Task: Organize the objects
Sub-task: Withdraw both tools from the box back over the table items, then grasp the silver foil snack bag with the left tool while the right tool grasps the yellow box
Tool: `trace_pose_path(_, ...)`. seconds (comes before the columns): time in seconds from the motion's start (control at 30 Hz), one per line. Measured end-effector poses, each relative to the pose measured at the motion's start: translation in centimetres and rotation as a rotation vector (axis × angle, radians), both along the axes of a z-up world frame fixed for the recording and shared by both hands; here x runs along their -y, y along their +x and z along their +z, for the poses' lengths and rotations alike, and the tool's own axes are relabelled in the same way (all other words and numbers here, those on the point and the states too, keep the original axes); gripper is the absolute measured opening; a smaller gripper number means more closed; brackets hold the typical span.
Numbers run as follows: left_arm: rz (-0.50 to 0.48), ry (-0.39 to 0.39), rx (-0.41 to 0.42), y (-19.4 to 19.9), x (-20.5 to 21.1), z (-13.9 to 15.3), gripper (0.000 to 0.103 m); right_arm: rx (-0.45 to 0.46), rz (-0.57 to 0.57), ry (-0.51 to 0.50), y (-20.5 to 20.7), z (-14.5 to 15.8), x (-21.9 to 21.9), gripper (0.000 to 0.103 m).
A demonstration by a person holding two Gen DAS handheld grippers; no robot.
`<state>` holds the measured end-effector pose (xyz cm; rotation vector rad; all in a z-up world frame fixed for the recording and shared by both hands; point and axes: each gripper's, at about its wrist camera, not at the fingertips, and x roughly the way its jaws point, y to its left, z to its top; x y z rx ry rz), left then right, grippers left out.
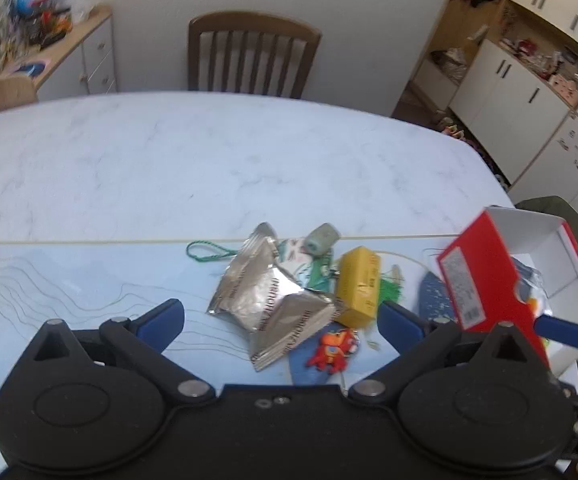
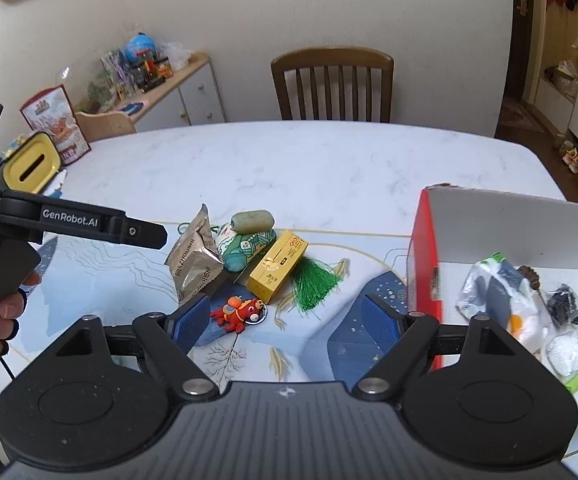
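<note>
A pile lies on the printed blue mat [image 2: 101, 280]: silver foil packets [image 1: 273, 300] [image 2: 193, 260], a yellow carton [image 1: 359, 288] [image 2: 277, 266], a green patterned pouch [image 2: 245, 250], a grey-green cylinder [image 1: 321, 238] [image 2: 251, 220], a green tassel [image 2: 315, 280] and a red toy keychain [image 1: 333, 350] [image 2: 241, 312]. My left gripper [image 1: 281, 322] hovers open just before the foil packets, holding nothing. My right gripper [image 2: 285, 320] is open and empty too, with the red toy just ahead of its left finger. A red-and-white box [image 1: 489, 272] [image 2: 529, 220] stands open at the right.
The box holds plastic bags [image 2: 501, 300] and small dark items. A hand [image 2: 1, 312] holds the left gripper's handle at the left. A wooden chair [image 2: 333, 84] stands behind the marble table [image 2: 309, 160]. A yellow container [image 2: 37, 164] sits at the table's far left.
</note>
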<state>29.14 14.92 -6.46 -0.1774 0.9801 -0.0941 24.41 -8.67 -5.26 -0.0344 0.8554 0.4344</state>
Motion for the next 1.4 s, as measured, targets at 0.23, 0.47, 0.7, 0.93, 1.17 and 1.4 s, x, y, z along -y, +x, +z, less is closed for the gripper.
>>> trace_pose_path(0.23, 0.051, -0.068, -0.079, 2.8, -1.4, -2.3, 0.102, -0.030, -0.028, -0.031, 2.7, -1.2, -2.1, 0.083)
trace_pose_path(0.47, 0.121, -0.119, -0.146, 5.1, -2.4, -4.6, 0.102, -0.067, -0.071, -0.054, 6.0, -3.0, -3.8, 0.083)
trace_pose_path(0.7, 0.164, -0.159, -0.185, 6.0, -3.1, -6.4, 0.102, -0.099, -0.097, -0.099, 8.5, -5.1, -5.3, 0.083)
trace_pose_path(0.93, 0.204, -0.224, -0.194, 5.6, -3.6, -7.4, 0.102, -0.137, -0.118, -0.130, 10.5, -7.3, -6.3, 0.083)
trace_pose_path(1.17, 0.225, -0.251, -0.216, 5.6, -3.7, -8.5, 0.099, -0.152, -0.104, -0.142, 11.5, -8.6, -7.2, 0.081)
trace_pose_path(1.4, 0.207, -0.293, -0.205, 5.0, -4.0, -8.7, 0.089, -0.172, -0.096, -0.115, 11.5, -9.1, -7.4, 0.060)
